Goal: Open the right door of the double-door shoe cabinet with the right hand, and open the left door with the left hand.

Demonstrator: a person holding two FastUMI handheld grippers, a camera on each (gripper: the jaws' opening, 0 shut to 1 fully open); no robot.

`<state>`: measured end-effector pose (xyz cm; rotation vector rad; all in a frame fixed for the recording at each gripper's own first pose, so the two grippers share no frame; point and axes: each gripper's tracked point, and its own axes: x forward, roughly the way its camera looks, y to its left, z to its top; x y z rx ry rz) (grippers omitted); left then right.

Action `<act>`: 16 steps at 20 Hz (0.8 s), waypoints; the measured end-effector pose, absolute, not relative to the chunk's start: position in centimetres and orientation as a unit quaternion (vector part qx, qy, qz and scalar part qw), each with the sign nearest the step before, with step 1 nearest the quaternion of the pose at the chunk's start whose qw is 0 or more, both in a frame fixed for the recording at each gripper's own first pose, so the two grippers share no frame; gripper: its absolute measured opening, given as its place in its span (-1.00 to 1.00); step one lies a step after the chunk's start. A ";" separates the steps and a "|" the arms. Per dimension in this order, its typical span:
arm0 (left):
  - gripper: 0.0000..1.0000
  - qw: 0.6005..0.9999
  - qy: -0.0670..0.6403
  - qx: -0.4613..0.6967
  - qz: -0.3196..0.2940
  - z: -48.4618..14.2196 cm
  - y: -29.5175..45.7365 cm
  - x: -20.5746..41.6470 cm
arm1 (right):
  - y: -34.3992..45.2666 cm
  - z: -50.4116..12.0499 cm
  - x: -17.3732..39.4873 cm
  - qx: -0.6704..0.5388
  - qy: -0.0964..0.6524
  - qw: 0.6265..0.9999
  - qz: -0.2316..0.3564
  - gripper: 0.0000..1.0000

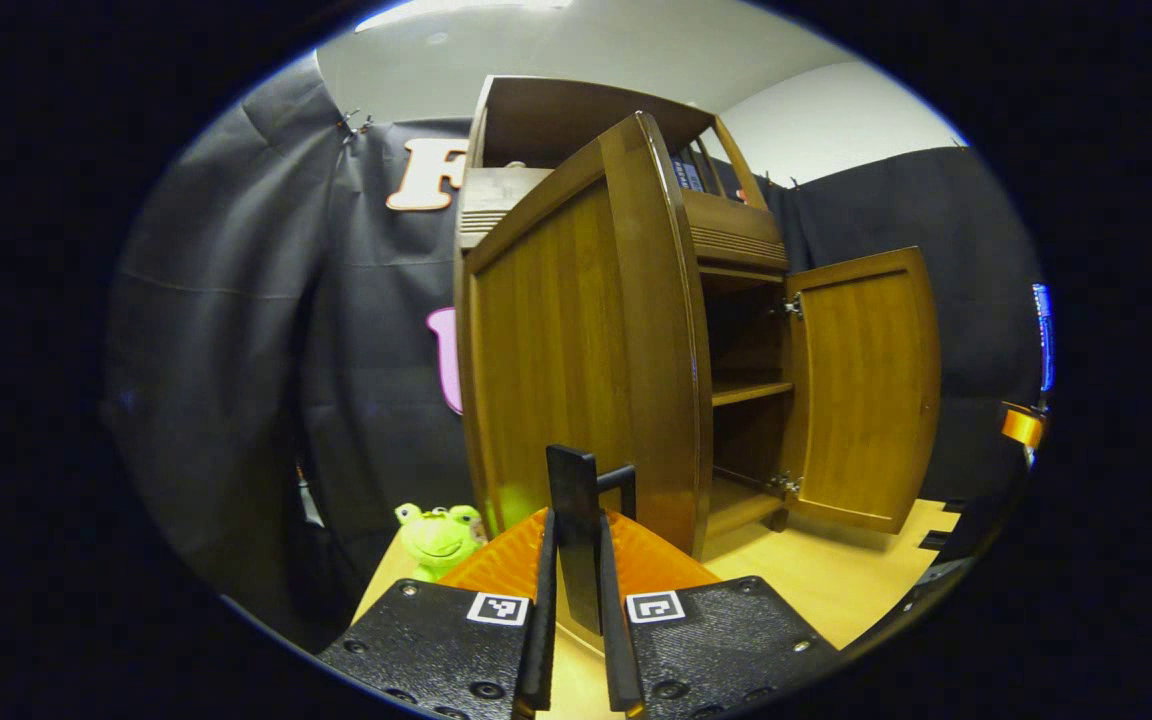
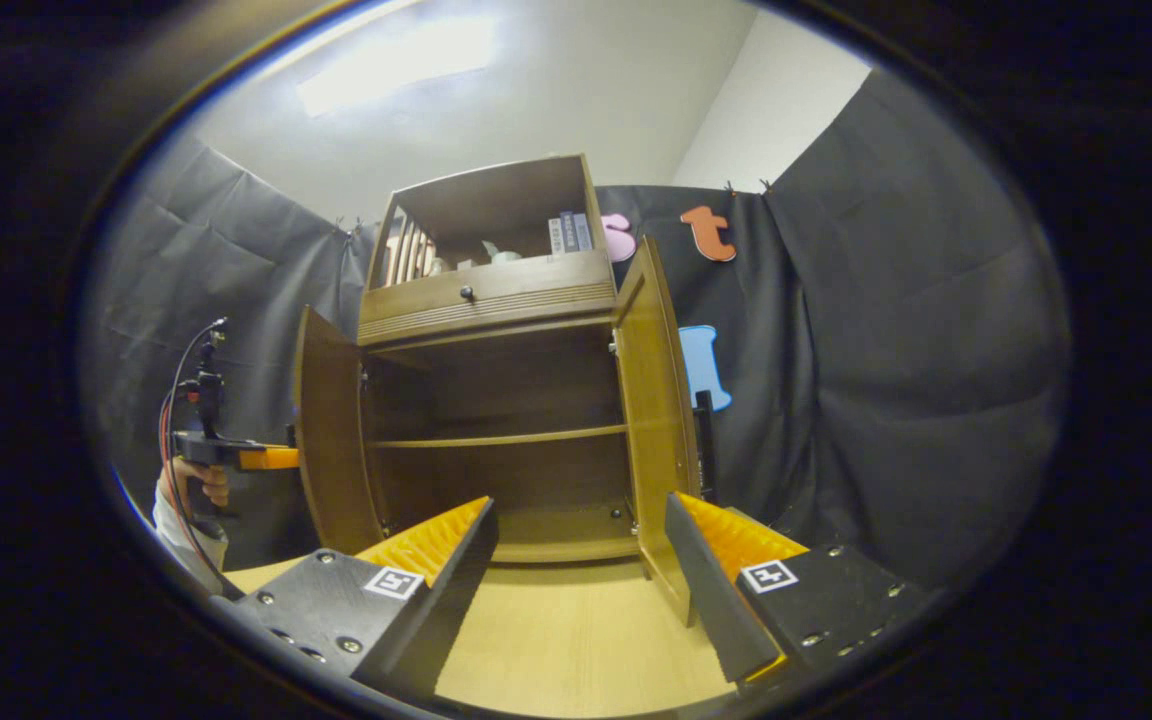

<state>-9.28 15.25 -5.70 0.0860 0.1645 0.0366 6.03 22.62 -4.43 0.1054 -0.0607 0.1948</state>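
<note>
The wooden shoe cabinet [image 2: 496,400] stands with both doors swung open. In the left gripper view the left door [image 1: 576,350] fills the middle, edge toward me. My left gripper [image 1: 576,625] is shut on that door's dark bar handle [image 1: 572,500], one finger on each side of it. The right door [image 1: 866,390] hangs open farther right. In the right gripper view my right gripper [image 2: 576,590] is open and holds nothing, facing the cabinet's bare shelves. The right door [image 2: 651,400] stands just left of its right finger. The other gripper [image 2: 226,455], held in a hand, is behind the left door [image 2: 326,440].
A green frog plush [image 1: 439,538] sits on the light wooden surface [image 2: 566,640] left of the cabinet. Above the doors are a drawer with a knob [image 2: 466,293] and an upper shelf with books [image 2: 568,232]. Black cloth walls close in on both sides.
</note>
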 end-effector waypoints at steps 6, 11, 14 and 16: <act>-0.81 0.989 0.088 0.078 0.086 -5.4 21.4 -11.0 | 24.2 -4.2 6.1 0.052 -0.030 0.992 0.113 0.99; -0.96 0.993 0.092 0.030 0.061 -5.3 24.4 -11.7 | 25.7 -3.5 6.7 0.063 -0.027 0.990 0.125 0.99; -0.99 0.995 0.096 -0.011 0.031 -5.4 25.4 -11.8 | 27.0 -3.2 7.1 0.057 -0.024 0.989 0.133 0.99; -0.99 0.995 0.096 -0.009 0.027 -5.4 25.3 -11.8 | 27.7 -3.3 6.9 0.052 -0.019 0.989 0.138 0.99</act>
